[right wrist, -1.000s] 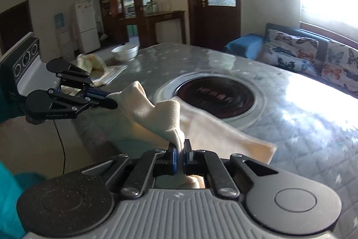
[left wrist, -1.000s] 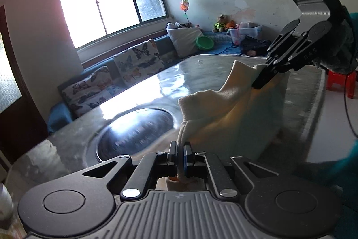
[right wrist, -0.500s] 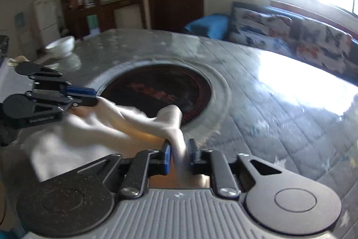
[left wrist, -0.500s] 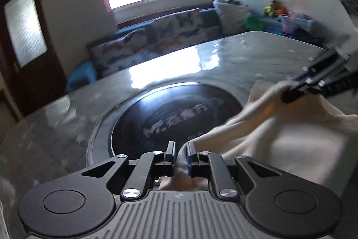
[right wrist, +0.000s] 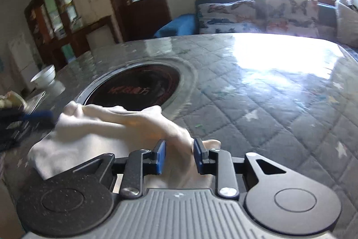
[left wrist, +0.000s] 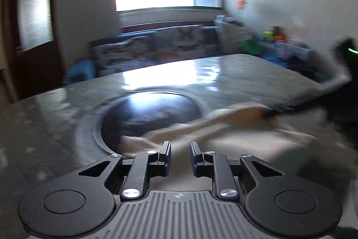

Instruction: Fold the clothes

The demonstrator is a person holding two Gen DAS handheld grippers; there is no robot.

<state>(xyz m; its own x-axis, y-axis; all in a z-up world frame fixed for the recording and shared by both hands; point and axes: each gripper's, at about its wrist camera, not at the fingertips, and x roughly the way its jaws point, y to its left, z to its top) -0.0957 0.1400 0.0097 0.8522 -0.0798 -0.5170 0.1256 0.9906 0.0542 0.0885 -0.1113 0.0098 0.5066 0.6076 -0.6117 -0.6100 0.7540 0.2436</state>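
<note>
Half a second ago both tools were pinched on the cream-coloured soft fleece garment (right wrist: 107,127); now both stand released. In the left wrist view the left tool (left wrist: 180,155) has its black fingers spread apart with a clear gap between them, and the cloth lies loose beneath and ahead of that gap rather than gripped. In the right wrist view the right tool (right wrist: 179,155) has also parted, its blue-padded fingers (right wrist: 160,156) standing either side of a raised ridge of the garment; whether the pads touch the fabric cannot be told.

A second ago the garment hung lifted between the two tools. Now it is down on the grey quilted, glossy-covered table (right wrist: 268,104), bunched in a long fold, with its far edge overlapping the rim of the round black glass cooktop inset (right wrist: 138,89) in the table's middle. The left wrist view is heavily motion-blurred, far more than before, and the other tool shows there only as a dark smear at the right edge.

Red writing runs across the cooktop glass in the right wrist view, but it is too blurred to read. A white ceramic bowl (right wrist: 44,76) sits on the table's far left side, well apart from the garment.
</note>
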